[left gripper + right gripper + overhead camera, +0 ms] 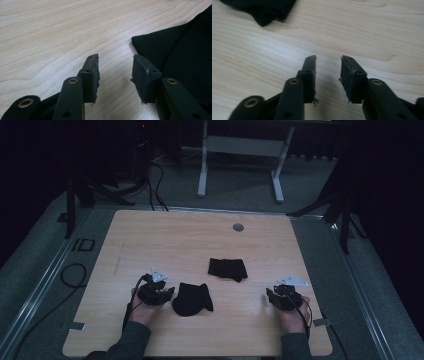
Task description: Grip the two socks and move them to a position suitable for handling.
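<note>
- The left gripper [159,292] lay low over the table [200,240] near its front-left part, held in the person's left hand [145,312]; its jaws stood apart with a clear gap and bare wood between them, gripping nothing.
- In the left gripper view, the right-hand pad [141,78] sat just beside the edge of a black cloth [180,52], though whether it touched could not be told.
- That cloth (a rounded, crumpled black piece [192,299]) lay just right of the left gripper, toward the table's front edge.
- The right gripper [281,296] rested near the front-right part of the table in the right hand [295,316], jaws likewise parted, nothing between them but wood grain.
- A second black cloth [228,269], folded flatter, lay nearer the table's middle, well apart from the right gripper; its corner appeared at the upper left of the right gripper view [265,10].
- A small round grey disc [238,227] sat near the far edge.
- Beside the table's left edge, on the floor, the letters "ID" [83,245] could be read.
</note>
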Motion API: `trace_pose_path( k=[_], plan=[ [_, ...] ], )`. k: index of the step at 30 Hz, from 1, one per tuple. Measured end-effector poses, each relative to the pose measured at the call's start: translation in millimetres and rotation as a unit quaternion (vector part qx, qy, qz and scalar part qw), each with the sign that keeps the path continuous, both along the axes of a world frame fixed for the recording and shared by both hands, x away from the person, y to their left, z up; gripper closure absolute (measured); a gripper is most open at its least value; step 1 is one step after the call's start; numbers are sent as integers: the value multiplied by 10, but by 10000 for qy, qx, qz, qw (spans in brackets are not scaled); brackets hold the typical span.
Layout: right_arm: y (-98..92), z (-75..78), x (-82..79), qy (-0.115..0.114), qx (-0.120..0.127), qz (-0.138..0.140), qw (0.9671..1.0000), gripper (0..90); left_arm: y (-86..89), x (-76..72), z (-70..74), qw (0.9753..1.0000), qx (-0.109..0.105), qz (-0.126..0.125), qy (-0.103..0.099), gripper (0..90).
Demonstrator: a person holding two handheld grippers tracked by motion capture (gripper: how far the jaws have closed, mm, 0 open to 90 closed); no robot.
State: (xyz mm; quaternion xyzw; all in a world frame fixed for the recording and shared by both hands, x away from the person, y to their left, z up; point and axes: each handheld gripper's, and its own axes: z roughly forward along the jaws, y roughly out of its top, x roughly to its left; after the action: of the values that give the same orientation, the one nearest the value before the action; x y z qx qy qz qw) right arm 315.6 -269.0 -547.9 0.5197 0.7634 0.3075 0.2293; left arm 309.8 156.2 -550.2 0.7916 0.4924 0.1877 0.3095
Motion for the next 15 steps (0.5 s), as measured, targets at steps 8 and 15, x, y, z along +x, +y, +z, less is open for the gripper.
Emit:
trace_pose_path(
  k=[8, 15],
  plan=[
    [150, 70, -51, 9, -92, 515, 9986, 847, -12, 3, -8, 10000, 30, -15, -12, 572],
    [238, 106, -83, 28, -92, 751, 9971, 888, -20, 8, -12, 10000, 41, -18, -8, 572]
  ],
)
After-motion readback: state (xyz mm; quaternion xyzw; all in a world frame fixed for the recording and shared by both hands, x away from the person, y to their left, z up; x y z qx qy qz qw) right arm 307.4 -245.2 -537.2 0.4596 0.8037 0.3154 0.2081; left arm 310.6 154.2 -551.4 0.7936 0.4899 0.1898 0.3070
